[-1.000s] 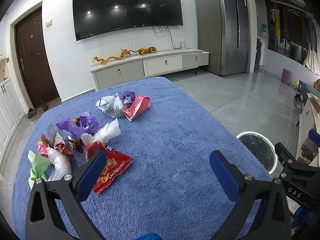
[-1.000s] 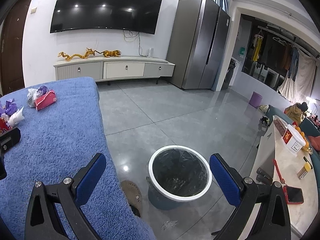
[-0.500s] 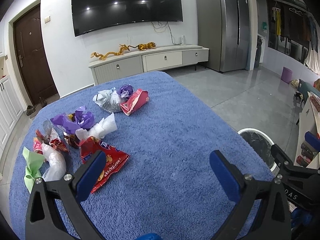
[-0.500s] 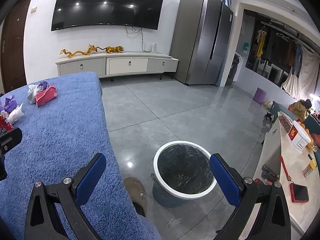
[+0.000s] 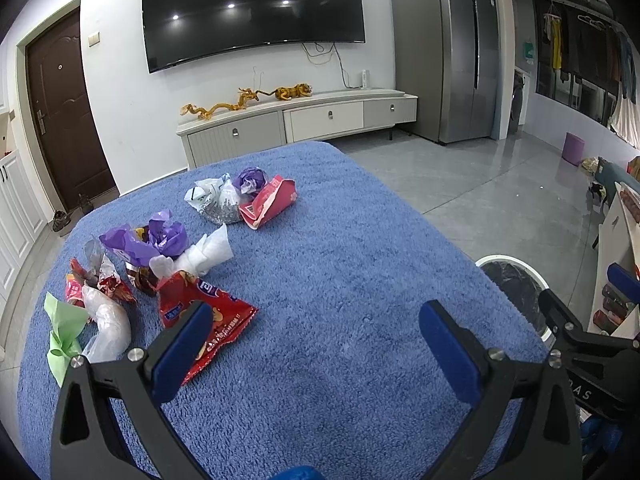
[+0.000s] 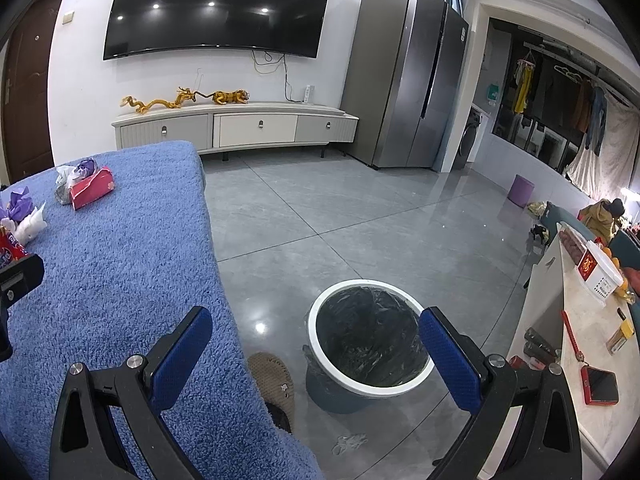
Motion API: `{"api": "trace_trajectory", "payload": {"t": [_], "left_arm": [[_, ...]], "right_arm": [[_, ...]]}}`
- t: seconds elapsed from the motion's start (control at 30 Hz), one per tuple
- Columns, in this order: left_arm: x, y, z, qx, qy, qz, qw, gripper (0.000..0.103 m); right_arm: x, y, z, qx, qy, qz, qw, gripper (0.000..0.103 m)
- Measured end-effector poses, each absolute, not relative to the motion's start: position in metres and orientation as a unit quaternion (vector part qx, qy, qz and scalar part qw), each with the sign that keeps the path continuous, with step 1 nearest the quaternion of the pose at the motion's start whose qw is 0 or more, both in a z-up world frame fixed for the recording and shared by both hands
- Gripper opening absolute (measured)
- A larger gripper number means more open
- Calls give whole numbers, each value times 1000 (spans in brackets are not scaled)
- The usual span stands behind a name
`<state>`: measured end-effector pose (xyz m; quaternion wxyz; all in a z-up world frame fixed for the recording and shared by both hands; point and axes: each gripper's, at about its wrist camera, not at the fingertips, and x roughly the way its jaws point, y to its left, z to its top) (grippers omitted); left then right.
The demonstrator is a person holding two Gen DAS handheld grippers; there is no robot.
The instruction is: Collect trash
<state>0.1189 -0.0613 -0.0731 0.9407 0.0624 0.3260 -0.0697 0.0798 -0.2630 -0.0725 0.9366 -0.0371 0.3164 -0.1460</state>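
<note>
Two grippers, both with jaws wide apart and nothing in them. The left gripper (image 5: pixel 316 344) hovers over the blue cloth (image 5: pixel 360 272), and its nearest piece of trash is the red snack bag (image 5: pixel 212 312), lying flat just ahead of its left finger. More wrappers (image 5: pixel 156 240) are heaped beyond, and a red pack (image 5: pixel 272 200) sits farther back. The right gripper (image 6: pixel 316 344) points at the lined bin (image 6: pixel 370 344) on the floor beside the table. I'd take the snack bag first: come down low over a raised crinkle, not the flat middle, pinch without catching the cloth's pile, then swing it right, over the bin's rim.
</note>
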Motion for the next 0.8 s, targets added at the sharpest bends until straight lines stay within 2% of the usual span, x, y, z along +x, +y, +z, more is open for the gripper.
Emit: {"api": "trace_trajectory", "payload": {"t": [0.8], "left_arm": [[107, -54, -58, 50, 313, -76, 946, 103]], "right_arm": [[67, -261, -58, -23, 291, -138, 947, 103]]}}
